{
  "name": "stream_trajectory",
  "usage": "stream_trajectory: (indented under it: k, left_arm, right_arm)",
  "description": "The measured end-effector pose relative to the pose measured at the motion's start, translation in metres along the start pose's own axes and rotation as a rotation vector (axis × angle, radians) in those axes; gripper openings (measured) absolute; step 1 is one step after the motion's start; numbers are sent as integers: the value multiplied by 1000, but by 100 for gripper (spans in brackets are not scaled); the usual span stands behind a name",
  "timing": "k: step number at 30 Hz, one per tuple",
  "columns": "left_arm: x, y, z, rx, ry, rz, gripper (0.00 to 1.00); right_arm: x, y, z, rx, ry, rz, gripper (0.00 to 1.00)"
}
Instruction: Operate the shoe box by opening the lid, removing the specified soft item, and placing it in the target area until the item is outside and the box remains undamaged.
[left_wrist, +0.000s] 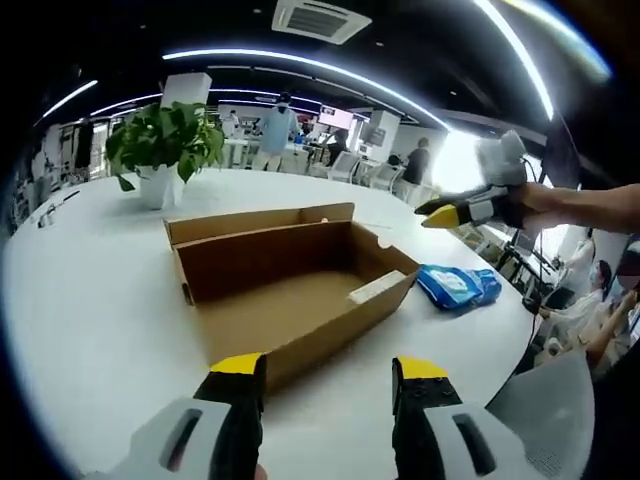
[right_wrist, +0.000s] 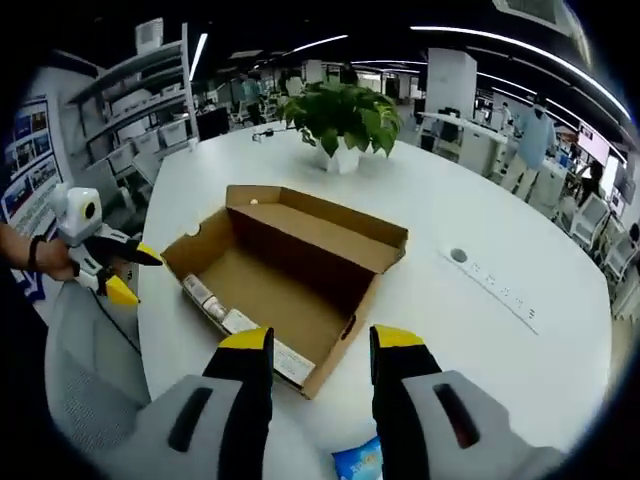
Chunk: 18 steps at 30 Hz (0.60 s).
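Both grippers hang above the table with their jaws spread wide and nothing between them; the left gripper (left_wrist: 328, 375) sits just short of the near edge of the shoe box (left_wrist: 290, 290), and the right gripper (right_wrist: 310, 345) hovers over the box's corner from the opposite side. There is one box, open, its lid flap standing up along one long side, the inside bare cardboard. One soft blue packet (left_wrist: 457, 286) lies on the white table (left_wrist: 90, 300), right of the left gripper and just beside the box. One potted plant (right_wrist: 343, 122) stands beyond the box. Around is an open office with ceiling light strips, desks, shelves and several people.
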<state>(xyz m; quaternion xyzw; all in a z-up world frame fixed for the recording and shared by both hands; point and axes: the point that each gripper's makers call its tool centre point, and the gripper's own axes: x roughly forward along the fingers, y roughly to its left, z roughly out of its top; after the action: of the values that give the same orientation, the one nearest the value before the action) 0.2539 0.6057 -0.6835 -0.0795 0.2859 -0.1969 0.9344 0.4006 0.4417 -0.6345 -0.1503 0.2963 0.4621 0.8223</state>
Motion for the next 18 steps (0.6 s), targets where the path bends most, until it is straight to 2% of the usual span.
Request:
stream_trajectory:
  k: [9, 18]
  left_arm:
    - [-1, 3, 1, -10, -7, 11, 51]
    - [-2, 6, 1, -22, -16, 23, 51]
  right_arm:
    - [22, 19, 14, -28, 1, 52, 36]
    - [37, 32, 14, -53, 19, 93, 35]
